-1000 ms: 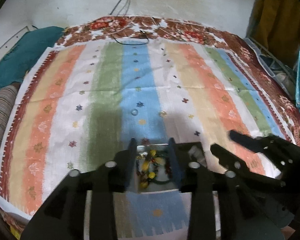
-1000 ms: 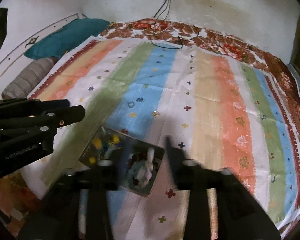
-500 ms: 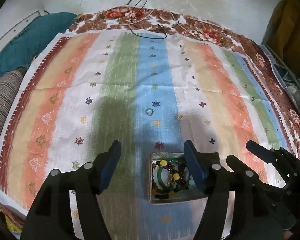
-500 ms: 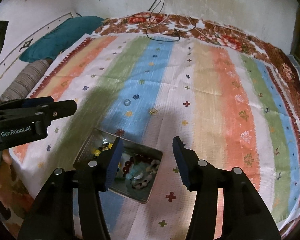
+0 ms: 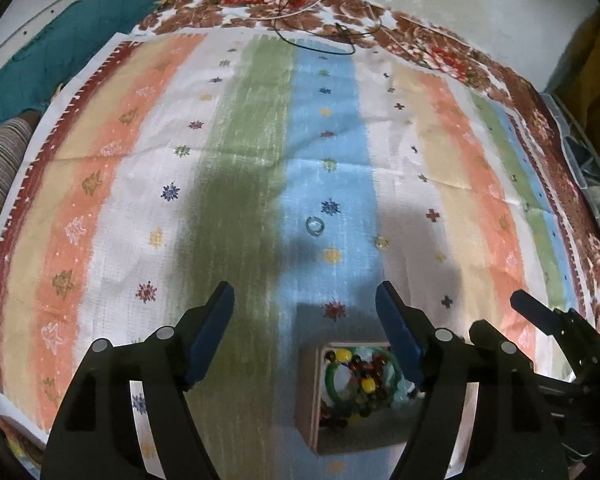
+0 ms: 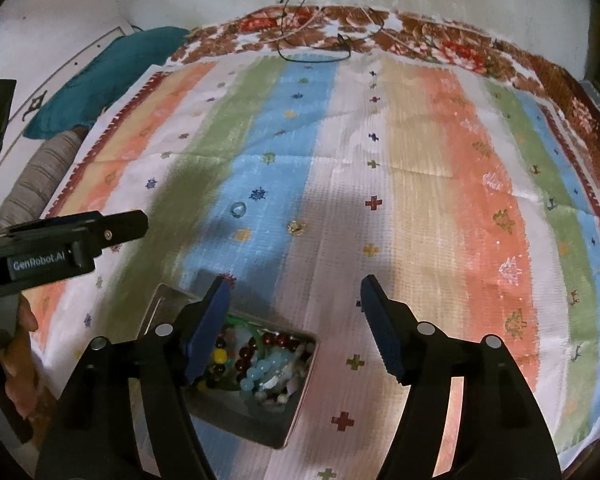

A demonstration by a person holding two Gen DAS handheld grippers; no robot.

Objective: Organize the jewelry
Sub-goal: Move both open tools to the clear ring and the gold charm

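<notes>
Jaws of left gripper [image 5: 305, 295] apart, just been opening, nothing between the pads; bare cloth under the gap. Jaws of right gripper [image 6: 296, 289] likewise apart, just been opening, nothing clamped. Metal tin [image 6: 262, 420] resting on striped cloth [image 5: 400, 152], filled with mixed beaded jewelry [image 6: 256, 364]: green bangle [image 5: 334, 380], yellow, dark red and pale blue beads noted. Seen from left wrist, tin low in view, just inside and partly behind the right-hand finger [image 5: 398, 336]; seen from right wrist, tin under and partly hidden by the left-hand finger [image 6: 210, 326]. Whether either finger touches the tin: cannot tell. Two loose pieces lying apart on the cloth beyond the tin: clear ring [image 5: 314, 225] on the blue stripe, small pale piece [image 5: 381, 242] near it to the right, on white. Teal cushion [image 6: 104, 80] and striped bolster [image 6: 40, 180] at far left edge. Black cable [image 5: 320, 36] at far end of cloth.
</notes>
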